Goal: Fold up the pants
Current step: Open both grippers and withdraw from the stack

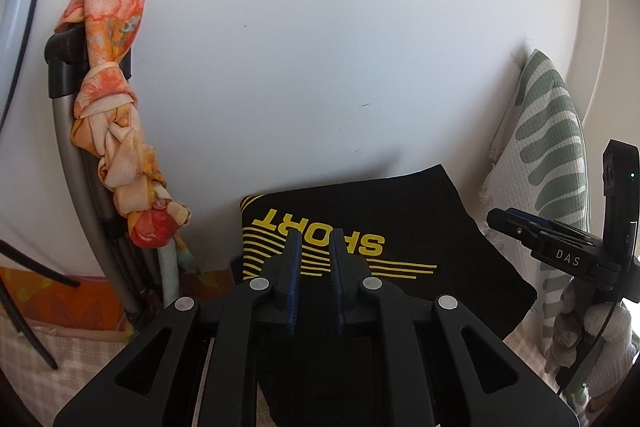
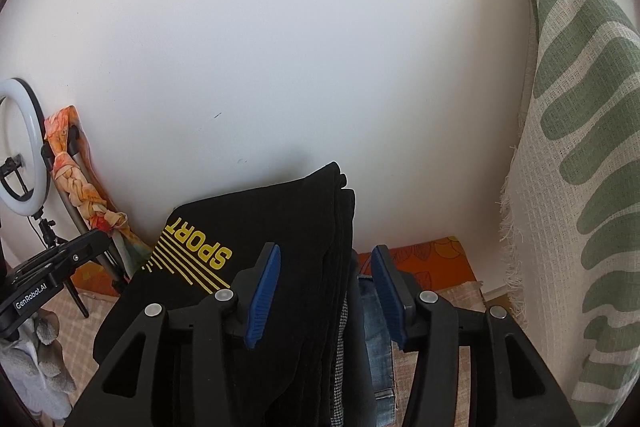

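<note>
The black pants (image 1: 404, 227) with a yellow "SPORT" print lie folded on top of a stack, by the white wall. In the right wrist view the pants (image 2: 256, 227) top a pile of folded clothes. My left gripper (image 1: 316, 239) hovers over the print with a narrow gap between its blue pads, holding nothing. My right gripper (image 2: 324, 259) is open wide, its fingers on either side of the stack's right edge, gripping nothing. It also shows in the left wrist view (image 1: 560, 247) at the right.
A green-striped cushion (image 2: 580, 147) leans on the wall at the right. A folded chair with a knotted orange cloth (image 1: 116, 131) stands at the left. A ring light (image 2: 22, 143) is far left. Folded jeans (image 2: 376, 327) lie under the stack, on a checked cover (image 1: 40, 367).
</note>
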The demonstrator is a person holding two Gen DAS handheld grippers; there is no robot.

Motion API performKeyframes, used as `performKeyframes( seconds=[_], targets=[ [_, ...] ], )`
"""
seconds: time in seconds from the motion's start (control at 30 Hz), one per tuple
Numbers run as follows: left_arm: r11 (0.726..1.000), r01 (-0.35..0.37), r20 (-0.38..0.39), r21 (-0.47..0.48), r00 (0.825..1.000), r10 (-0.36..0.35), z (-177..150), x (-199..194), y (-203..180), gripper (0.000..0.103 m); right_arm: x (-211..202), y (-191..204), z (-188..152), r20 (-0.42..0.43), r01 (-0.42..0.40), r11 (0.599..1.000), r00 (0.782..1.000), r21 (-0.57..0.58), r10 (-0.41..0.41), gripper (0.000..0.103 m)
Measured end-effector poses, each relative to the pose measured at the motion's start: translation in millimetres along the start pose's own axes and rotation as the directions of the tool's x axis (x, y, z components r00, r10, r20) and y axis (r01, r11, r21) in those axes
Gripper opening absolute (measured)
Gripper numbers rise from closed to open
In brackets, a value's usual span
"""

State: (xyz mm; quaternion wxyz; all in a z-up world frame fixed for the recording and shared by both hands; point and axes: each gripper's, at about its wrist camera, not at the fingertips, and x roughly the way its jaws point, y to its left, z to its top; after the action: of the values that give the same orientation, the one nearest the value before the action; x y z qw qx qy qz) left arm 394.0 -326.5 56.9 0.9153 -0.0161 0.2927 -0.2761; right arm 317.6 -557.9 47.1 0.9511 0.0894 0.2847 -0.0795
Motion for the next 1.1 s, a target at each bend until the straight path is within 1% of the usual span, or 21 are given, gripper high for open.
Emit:
performKeyframes(
  seconds=[0.1,0.17,0.23,0.3,0.37,0.43,0.5,0.57,0.63,0.77,0.83,0.87,0.93,1.1],
  targets=[
    [1.0,-0.001,0.004,0.013,1.0,0.001,-3,-12,-5,0.012,-12,4,-1,0.003,0.001,1.0,1.0,-0.002,-0.001,0.053],
    [1.0,0.004,0.005,0.013,1.0,-0.004,-4,-20,-7,0.015,-21,6,-3,0.009,0.002,1.0,1.0,-0.002,-0.002,0.058],
    [1.0,0.006,0.01,0.014,1.0,-0.006,-5,-28,-11,0.032,-29,9,-6,0.017,0.003,1.0,1.0,-0.003,-0.003,0.061],
    [1.0,0.004,0.021,0.023,1.0,-0.005,-7,-40,-13,0.033,-38,15,-10,0.022,0.012,1.0,1.0,-0.016,-0.011,0.063],
    [1.0,0.004,0.03,0.029,1.0,-0.004,-8,-51,-15,0.033,-47,22,-14,0.03,0.017,0.999,0.999,-0.03,-0.016,0.067],
    [1.0,0.006,0.035,0.027,0.999,-0.007,-10,-62,-15,0.044,-59,28,-18,0.042,0.018,0.999,0.999,-0.037,-0.017,0.076],
    [0.999,0.008,0.04,0.031,0.999,-0.009,-13,-74,-15,0.048,-68,35,-24,0.05,0.019,0.999,0.999,-0.043,-0.016,0.078],
    [0.999,0.007,0.041,0.035,0.999,-0.008,-17,-86,-14,0.05,-79,41,-29,0.06,0.019,0.999,0.998,-0.045,-0.017,0.083],
    [0.999,0.016,0.037,0.027,0.999,-0.017,-24,-96,-12,0.06,-91,47,-35,0.074,0.02,0.999,0.997,-0.045,-0.017,0.088],
    [0.999,0.025,0.028,0.021,0.999,-0.026,-39,-117,-10,0.063,-112,60,-50,0.096,0.024,0.998,0.995,-0.052,-0.019,0.097],
    [0.999,0.023,0.028,0.032,0.999,-0.024,-47,-129,-11,0.066,-122,70,-58,0.107,0.029,0.997,0.994,-0.07,-0.021,0.102],
    [0.999,0.019,0.029,0.04,0.999,-0.02,-51,-134,-12,0.066,-127,75,-63,0.111,0.032,0.996,0.994,-0.079,-0.023,0.102],
    [0.998,0.008,0.033,0.055,0.999,-0.01,-60,-147,-13,0.071,-137,84,-72,0.117,0.031,0.996,0.993,-0.084,-0.021,0.103],
    [0.998,-0.007,0.029,0.056,1.0,0.005,-78,-174,-12,0.077,-160,99,-94,0.127,0.01,0.998,0.992,-0.056,-0.003,0.103]
  ],
)
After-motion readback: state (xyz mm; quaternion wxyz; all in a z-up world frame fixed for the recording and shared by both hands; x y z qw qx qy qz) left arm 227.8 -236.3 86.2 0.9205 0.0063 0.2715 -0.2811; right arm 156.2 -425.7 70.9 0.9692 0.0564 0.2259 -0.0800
